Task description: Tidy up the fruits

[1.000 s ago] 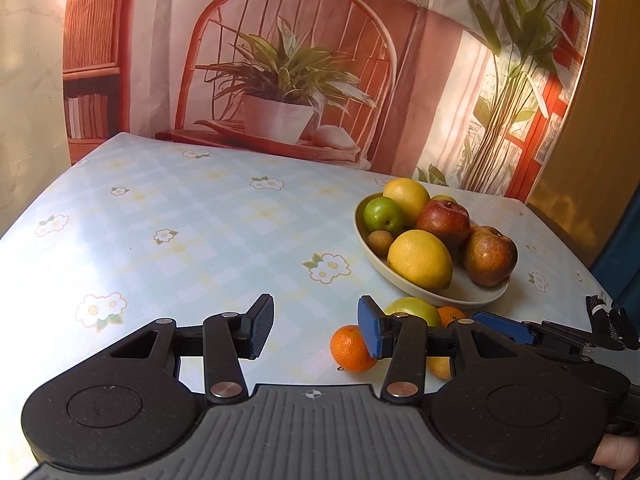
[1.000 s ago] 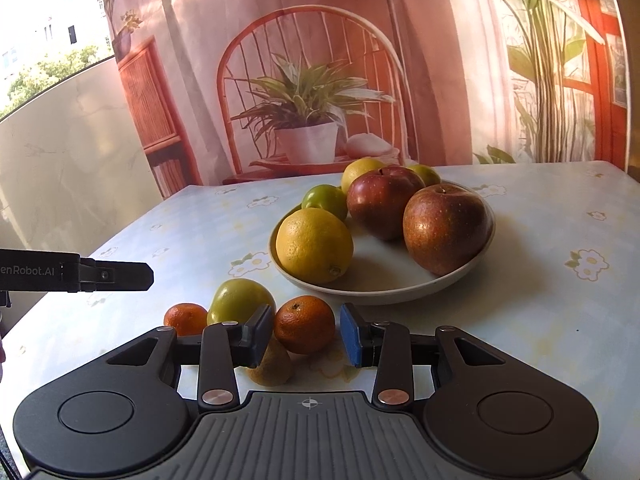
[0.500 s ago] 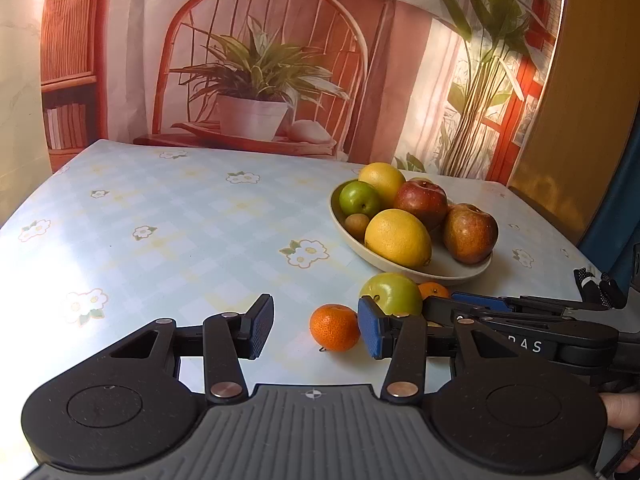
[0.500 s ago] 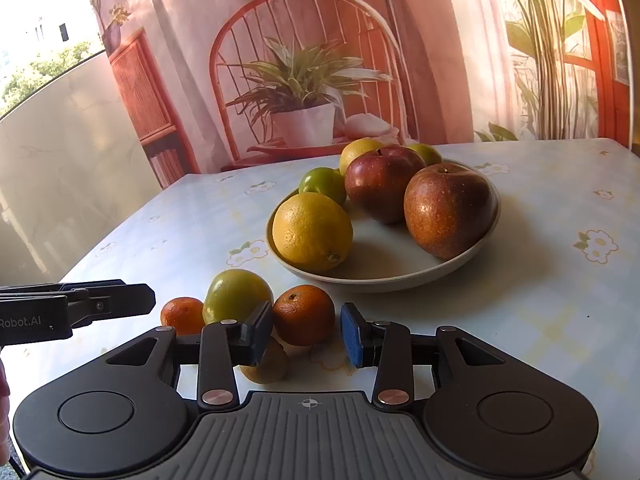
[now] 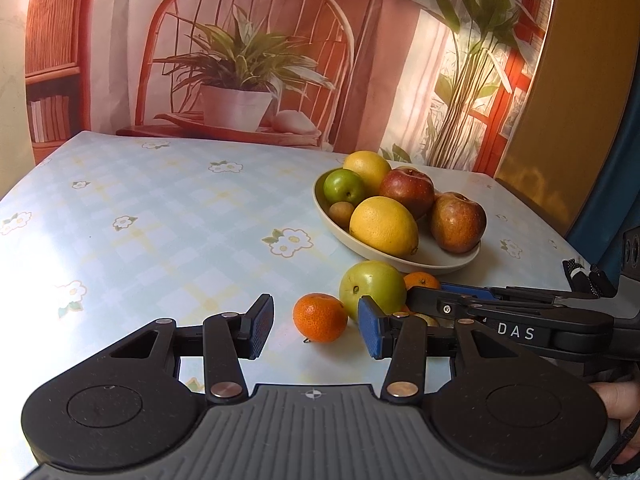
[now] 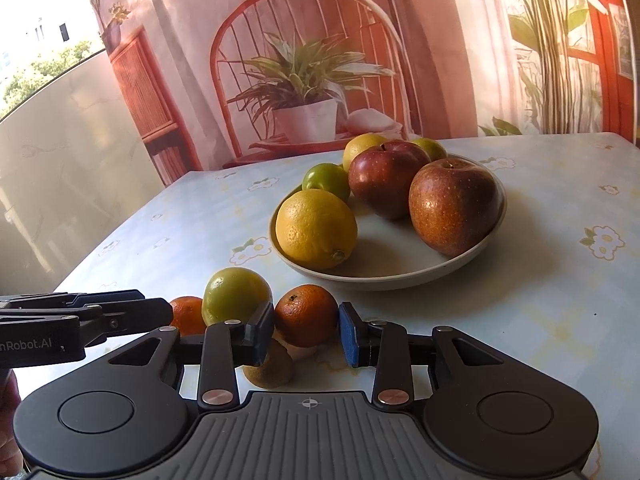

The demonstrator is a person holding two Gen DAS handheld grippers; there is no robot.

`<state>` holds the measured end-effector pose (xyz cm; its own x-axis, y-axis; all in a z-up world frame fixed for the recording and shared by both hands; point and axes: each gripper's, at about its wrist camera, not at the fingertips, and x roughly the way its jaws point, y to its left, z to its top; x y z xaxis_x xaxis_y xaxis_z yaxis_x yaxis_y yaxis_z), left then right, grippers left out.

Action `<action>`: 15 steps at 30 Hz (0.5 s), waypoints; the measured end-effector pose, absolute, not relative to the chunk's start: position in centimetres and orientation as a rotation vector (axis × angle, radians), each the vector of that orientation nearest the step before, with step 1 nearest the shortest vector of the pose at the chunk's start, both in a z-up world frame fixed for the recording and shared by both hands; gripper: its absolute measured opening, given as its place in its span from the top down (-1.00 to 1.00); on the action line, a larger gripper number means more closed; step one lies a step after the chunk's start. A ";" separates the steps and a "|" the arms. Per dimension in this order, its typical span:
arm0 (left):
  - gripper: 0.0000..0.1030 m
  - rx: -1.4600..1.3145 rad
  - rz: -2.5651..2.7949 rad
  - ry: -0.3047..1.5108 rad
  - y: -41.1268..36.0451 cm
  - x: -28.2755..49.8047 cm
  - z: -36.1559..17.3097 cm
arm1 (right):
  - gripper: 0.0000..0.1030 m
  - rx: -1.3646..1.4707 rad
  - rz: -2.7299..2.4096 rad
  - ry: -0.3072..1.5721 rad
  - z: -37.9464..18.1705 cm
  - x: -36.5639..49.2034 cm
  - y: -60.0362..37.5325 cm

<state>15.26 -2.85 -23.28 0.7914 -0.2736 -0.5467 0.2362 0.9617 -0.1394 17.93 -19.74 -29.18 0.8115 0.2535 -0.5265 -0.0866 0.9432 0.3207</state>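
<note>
Left gripper (image 5: pixel 316 330): jaws parted, nothing between the pads, angled downward. Right gripper (image 6: pixel 306 330): angled downward, jaws have just been closing, both pads against a mandarin (image 6: pixel 306 316). A hand (image 5: pixel 620 404) grips the right gripper's handle.

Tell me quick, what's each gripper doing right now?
Left gripper: open, holding nothing.
Right gripper: its jaws have just been closing and are now shut on a mandarin that rests on the table.
</note>
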 end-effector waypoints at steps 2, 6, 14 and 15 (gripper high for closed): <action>0.05 -0.075 -0.275 0.601 -2.7 15.4 -23.3 | 0.39 0.298 0.177 0.594 -29.2 17.8 -19.9; 0.05 -0.071 -0.280 0.611 -2.9 15.6 -23.4 | 0.39 0.298 0.180 0.579 -29.2 17.5 -20.1; 0.06 -0.091 -0.299 0.641 -2.8 16.7 -23.8 | 0.39 0.288 0.190 0.572 -29.1 17.2 -20.0; 0.06 -0.090 -0.305 0.641 -2.8 16.9 -23.8 | 0.39 0.290 0.190 0.571 -29.1 17.2 -20.0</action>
